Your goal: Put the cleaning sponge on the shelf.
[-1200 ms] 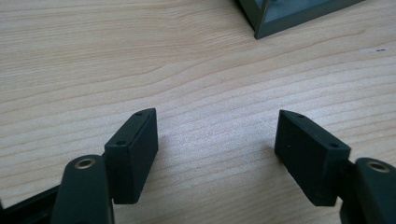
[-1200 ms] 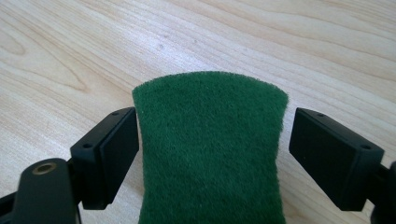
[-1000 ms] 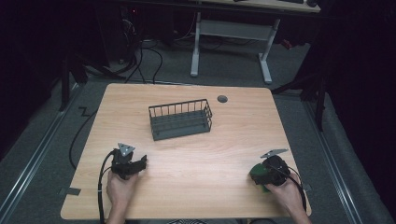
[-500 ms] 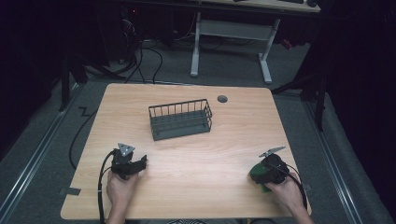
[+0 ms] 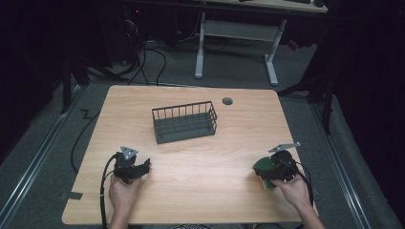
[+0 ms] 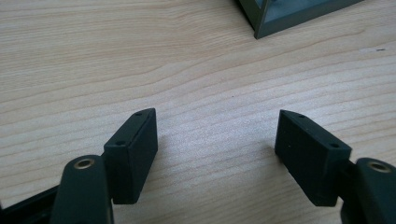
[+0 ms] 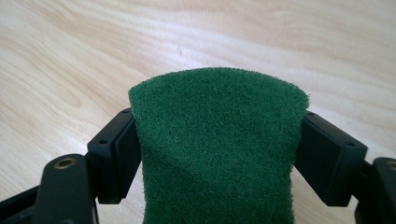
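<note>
Right gripper view shows the right gripper (image 7: 219,140) with its jaws squeezed on a green sponge (image 7: 217,144), well apart from the basket (image 5: 185,122), while the left gripper (image 6: 217,154) has its jaws wide apart.

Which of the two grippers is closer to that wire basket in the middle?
Left. The left hand-held gripper sits just in front of the basket, slightly to its left. The right hand-held gripper, clamped on a green sponge, is farther off toward the table's right edge.

The sponge (image 7: 217,149) runs off the bottom edge in the right gripper view; the basket (image 6: 299,16), beyond the left gripper's fingers (image 6: 133,154), is cropped to a corner.
</note>
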Demonstrator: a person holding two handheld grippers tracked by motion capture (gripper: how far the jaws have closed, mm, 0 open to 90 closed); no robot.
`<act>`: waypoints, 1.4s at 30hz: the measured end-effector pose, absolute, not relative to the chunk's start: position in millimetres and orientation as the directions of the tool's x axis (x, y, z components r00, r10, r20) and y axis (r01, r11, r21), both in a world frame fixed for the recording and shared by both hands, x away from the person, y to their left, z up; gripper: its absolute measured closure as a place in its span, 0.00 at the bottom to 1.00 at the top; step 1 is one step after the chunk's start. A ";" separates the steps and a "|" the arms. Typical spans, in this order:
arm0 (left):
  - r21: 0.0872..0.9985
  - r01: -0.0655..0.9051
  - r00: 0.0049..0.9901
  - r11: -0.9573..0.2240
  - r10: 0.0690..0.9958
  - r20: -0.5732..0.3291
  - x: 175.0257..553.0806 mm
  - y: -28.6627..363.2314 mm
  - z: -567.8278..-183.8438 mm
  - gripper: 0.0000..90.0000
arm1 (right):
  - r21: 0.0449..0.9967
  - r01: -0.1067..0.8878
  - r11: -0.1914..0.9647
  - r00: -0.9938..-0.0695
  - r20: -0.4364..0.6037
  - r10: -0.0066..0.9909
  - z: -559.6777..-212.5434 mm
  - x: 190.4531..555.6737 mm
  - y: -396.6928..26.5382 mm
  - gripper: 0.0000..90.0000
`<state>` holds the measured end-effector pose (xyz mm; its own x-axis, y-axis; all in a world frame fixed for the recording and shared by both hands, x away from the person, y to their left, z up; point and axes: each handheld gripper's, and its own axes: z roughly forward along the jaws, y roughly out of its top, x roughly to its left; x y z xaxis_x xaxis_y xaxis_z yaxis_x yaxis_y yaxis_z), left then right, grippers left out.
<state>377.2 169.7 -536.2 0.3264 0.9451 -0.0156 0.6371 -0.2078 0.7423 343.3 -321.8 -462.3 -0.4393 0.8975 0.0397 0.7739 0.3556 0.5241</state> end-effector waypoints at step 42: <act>0.743 0.636 0.328 -0.209 0.944 -0.016 377.6 168.9 -536.2 0.34 | 0.666 0.602 0.441 -0.591 0.001 0.806 -353.3 398.1 -245.2 0.27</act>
